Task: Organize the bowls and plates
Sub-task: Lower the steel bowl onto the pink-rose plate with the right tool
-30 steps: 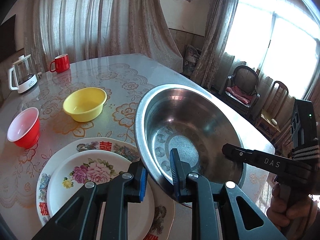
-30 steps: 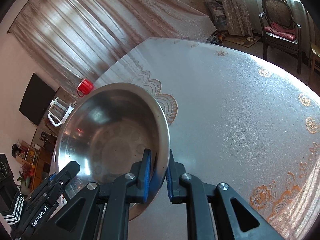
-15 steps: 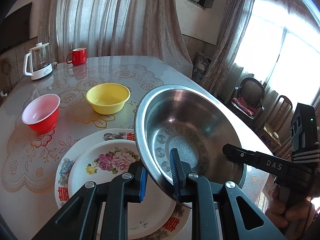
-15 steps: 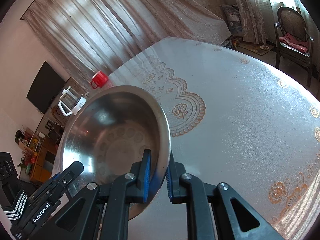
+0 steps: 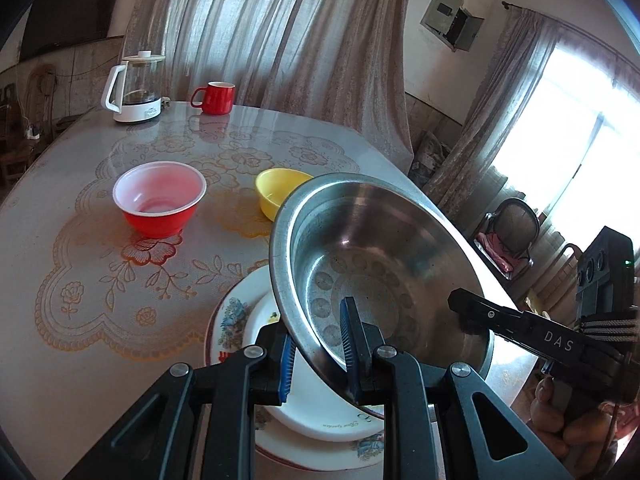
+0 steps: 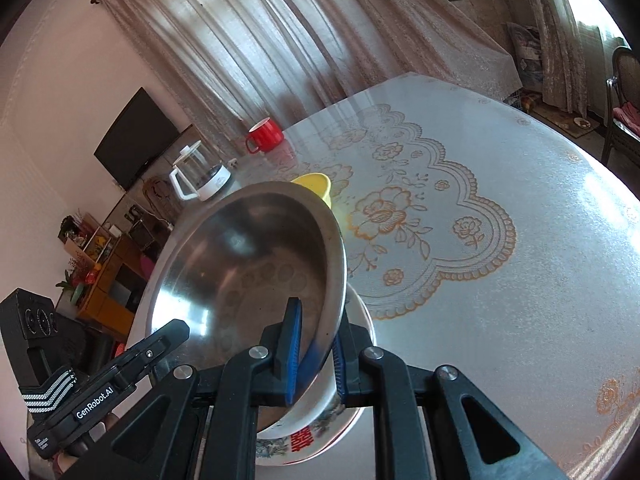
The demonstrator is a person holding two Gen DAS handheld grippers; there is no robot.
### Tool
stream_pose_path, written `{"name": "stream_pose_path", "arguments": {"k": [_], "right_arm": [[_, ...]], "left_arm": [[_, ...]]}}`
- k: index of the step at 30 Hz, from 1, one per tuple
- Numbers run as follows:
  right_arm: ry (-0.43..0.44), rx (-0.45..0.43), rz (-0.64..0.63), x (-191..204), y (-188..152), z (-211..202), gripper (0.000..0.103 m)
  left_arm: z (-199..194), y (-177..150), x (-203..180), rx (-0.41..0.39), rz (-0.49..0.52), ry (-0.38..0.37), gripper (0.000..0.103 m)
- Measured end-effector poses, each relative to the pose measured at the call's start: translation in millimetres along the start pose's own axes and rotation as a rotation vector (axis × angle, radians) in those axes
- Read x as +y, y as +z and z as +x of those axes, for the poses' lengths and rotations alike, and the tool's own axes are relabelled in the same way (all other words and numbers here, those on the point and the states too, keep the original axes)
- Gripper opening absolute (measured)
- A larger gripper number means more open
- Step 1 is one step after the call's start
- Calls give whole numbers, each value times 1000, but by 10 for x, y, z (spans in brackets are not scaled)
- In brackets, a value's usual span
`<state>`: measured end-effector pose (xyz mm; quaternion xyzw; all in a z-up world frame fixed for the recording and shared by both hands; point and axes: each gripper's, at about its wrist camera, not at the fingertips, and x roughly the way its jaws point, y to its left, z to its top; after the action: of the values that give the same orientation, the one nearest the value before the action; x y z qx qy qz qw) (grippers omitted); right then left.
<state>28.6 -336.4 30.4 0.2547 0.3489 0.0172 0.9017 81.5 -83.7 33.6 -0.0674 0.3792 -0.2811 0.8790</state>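
Carrying the steel bowl between both grippers, we are holding it tilted in the air above the stacked floral plates. The left gripper is pinching the near rim with its fingers nearly closed, and the right gripper is gripping the opposite rim likewise. On the surface beyond are sitting a red bowl and a yellow bowl. Next, we judge, we are needing to level the steel bowl and lower it onto the plates together.

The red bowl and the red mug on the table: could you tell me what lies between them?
Nothing stands between the red bowl and the red mug; the left wrist view shows only bare patterned tablecloth.
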Motion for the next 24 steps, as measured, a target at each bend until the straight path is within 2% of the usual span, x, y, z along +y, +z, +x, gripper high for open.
{"name": "stream_pose_path", "arguments": {"k": [5,13,24], "right_arm": [[14,52,-30,155,-77,190,14],[-22,125,-33,147,-209,360,14],[-38,158,-8,31,-304,409,18]], "left_arm": [[4,-116,185,33,-36,22,21],[111,-281,238,93,-65,27,21],[177,-366,201,134,-64,26,22]]}}
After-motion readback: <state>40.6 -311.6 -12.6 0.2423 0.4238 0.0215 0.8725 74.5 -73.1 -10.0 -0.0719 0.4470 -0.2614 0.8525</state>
